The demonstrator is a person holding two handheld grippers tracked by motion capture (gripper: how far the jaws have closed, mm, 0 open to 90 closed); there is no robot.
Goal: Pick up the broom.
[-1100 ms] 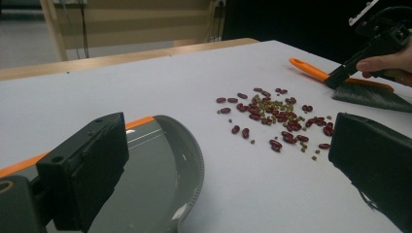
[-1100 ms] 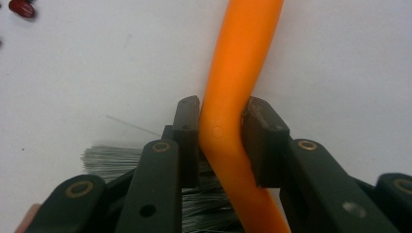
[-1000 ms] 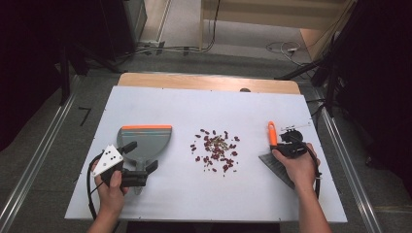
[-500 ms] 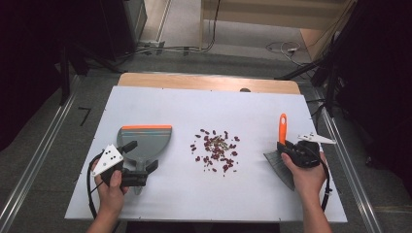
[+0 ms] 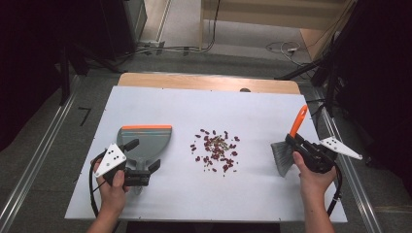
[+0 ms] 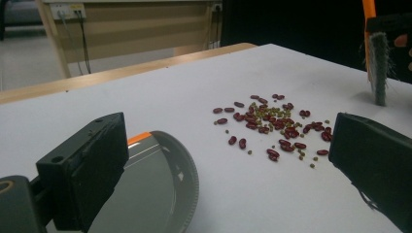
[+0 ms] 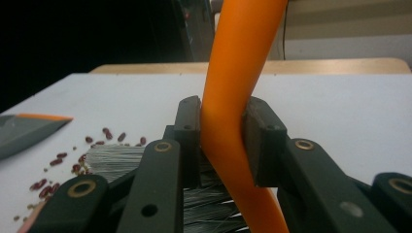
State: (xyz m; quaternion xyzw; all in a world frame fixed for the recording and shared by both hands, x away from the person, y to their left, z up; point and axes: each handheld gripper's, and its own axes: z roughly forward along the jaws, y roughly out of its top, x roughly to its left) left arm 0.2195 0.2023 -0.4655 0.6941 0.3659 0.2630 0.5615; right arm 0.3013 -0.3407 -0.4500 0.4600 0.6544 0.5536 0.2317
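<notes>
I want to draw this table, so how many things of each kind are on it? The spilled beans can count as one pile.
Dustpan: 1
Brush: 1
Pile of beans: 1
Grippers, left and right: 2
Total: 5

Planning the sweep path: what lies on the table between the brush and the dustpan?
Between the brush and the dustpan lies a scatter of red beans on bare white table, seen in the high view.
</notes>
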